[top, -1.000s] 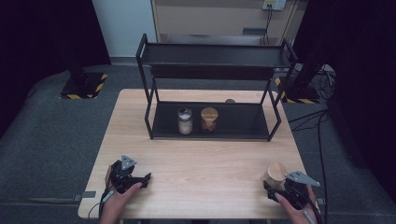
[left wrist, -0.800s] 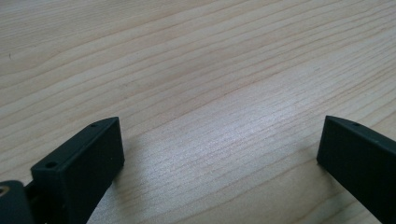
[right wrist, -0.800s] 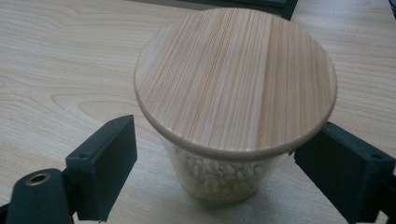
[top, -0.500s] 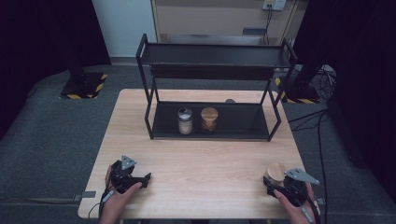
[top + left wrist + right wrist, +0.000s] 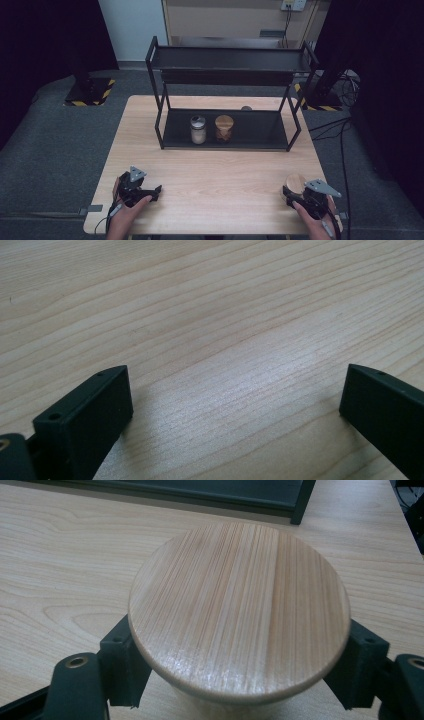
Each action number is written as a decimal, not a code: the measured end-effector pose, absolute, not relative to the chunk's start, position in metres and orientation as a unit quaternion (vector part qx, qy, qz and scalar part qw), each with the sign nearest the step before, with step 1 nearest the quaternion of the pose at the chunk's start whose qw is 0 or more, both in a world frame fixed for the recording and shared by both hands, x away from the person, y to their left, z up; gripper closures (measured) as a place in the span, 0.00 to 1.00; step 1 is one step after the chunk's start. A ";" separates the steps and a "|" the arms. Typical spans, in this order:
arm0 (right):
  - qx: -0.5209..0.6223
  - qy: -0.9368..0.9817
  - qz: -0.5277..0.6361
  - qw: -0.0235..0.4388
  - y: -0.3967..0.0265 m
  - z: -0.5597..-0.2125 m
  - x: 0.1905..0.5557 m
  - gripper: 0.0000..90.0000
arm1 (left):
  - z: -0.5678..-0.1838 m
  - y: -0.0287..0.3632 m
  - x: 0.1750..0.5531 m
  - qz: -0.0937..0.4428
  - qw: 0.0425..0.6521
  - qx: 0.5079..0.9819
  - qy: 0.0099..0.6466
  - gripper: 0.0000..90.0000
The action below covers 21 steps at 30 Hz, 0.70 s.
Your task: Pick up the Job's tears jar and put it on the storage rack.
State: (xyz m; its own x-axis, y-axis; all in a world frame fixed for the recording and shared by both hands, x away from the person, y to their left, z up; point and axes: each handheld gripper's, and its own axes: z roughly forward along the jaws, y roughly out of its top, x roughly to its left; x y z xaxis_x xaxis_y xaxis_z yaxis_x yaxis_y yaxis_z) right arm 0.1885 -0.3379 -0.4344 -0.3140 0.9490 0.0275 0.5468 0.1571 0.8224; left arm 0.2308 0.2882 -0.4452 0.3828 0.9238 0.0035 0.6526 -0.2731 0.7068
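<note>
Right gripper view: our right tool [image 5: 240,680] has just closed on the wooden-lidded jar [image 5: 239,610].
We lift it straight off the desk [image 5: 60,570], level; left tool [image 5: 235,405] rests released.

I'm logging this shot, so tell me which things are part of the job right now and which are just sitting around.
In the job:
right gripper, jaws just closed on the wooden-lidded jar

Sitting around:
left gripper, open
white-capped jar
brown jar
black rack
</note>
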 end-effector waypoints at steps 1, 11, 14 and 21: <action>0.523 0.714 0.384 0.262 -0.338 -0.435 0.188 0.28 | -0.445 0.288 0.231 0.214 0.317 0.769 0.513 0.00; 0.517 0.717 0.380 0.272 -0.335 -0.431 0.188 0.29 | -0.445 0.288 0.231 0.214 0.317 0.769 0.513 0.00; 0.512 0.718 0.382 0.275 -0.334 -0.427 0.188 0.29 | -0.445 0.288 0.231 0.214 0.317 0.769 0.513 0.00; 0.505 0.720 0.383 0.282 -0.332 -0.420 0.188 0.29 | -0.445 0.288 0.231 0.214 0.317 0.769 0.513 0.00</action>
State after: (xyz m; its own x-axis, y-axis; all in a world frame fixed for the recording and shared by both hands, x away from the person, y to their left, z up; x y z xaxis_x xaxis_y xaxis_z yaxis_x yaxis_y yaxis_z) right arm 0.1882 -0.3317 -0.4197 -0.3310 0.9434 -0.0196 0.5110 0.1966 0.8368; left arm 0.2309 0.2882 -0.4452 0.3828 0.9238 0.0033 0.6526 -0.2729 0.7069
